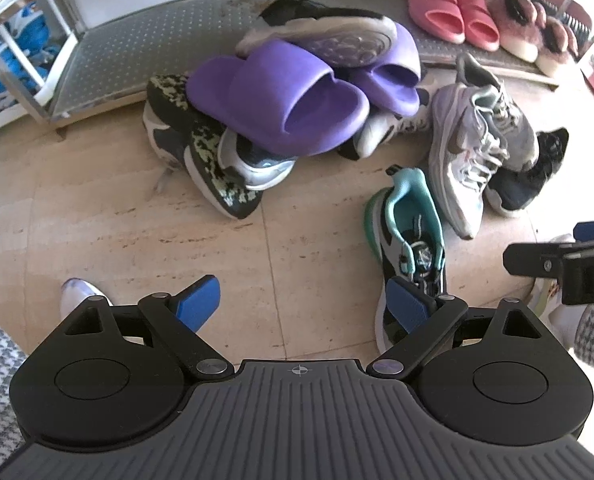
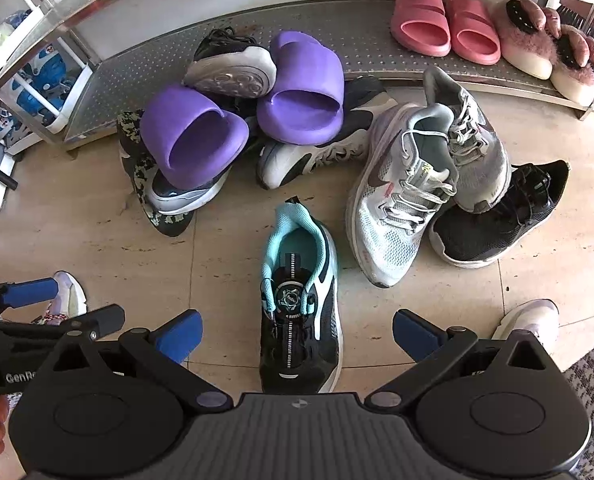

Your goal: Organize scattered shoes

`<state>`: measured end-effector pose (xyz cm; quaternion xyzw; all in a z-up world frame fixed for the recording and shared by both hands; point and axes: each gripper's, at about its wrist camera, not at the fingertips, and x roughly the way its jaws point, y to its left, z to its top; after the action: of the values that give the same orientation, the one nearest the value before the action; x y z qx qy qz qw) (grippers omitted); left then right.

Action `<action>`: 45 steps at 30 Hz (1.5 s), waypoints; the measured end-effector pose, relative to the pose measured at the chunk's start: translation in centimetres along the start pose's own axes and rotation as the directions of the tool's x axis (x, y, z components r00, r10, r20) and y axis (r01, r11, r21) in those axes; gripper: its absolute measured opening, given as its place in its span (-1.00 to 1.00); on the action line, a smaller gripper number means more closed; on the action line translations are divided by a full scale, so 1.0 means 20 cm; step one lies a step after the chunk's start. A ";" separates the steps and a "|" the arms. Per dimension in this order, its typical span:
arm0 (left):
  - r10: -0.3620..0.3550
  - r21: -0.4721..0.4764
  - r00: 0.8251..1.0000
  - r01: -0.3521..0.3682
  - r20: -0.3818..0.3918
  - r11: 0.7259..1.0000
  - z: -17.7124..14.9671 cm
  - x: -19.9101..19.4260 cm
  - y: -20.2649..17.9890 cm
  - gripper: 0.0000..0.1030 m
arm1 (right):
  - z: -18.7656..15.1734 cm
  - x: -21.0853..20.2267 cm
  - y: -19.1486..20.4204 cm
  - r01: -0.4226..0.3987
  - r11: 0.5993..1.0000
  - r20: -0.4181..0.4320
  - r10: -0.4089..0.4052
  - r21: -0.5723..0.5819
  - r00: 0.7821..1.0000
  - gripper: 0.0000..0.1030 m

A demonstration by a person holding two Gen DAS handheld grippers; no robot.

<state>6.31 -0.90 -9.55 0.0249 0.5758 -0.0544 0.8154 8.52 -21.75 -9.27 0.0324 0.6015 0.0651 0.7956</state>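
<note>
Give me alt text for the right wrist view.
The open right gripper hovers over a teal-and-black sneaker on the tiled floor. Behind it lies a shoe pile topped by purple slides; pink slides sit on the low rack.

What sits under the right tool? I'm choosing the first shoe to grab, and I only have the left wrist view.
Observer: The teal-lined sneaker stands upright on the floor, lined up between the right tool's fingers.
Operator: Is that tool open?
Observer: Yes, its blue pads stand wide apart, clear of the sneaker's sides.
Operator: What's behind the grey sneakers?
Observer: A black mesh sneaker lies on its sole, laces up, partly tucked under one of them.
</note>
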 end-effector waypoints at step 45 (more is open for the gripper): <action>0.017 0.189 0.950 -0.079 0.311 0.979 0.51 0.52 0.17 0.75 | 1.09 0.25 0.32 -0.150 0.982 0.243 0.174 -0.116 0.954 0.14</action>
<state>19.66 0.81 -15.98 0.1115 0.4326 -0.0951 0.8896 30.45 -14.13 -7.29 0.0514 0.4869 0.1545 0.8581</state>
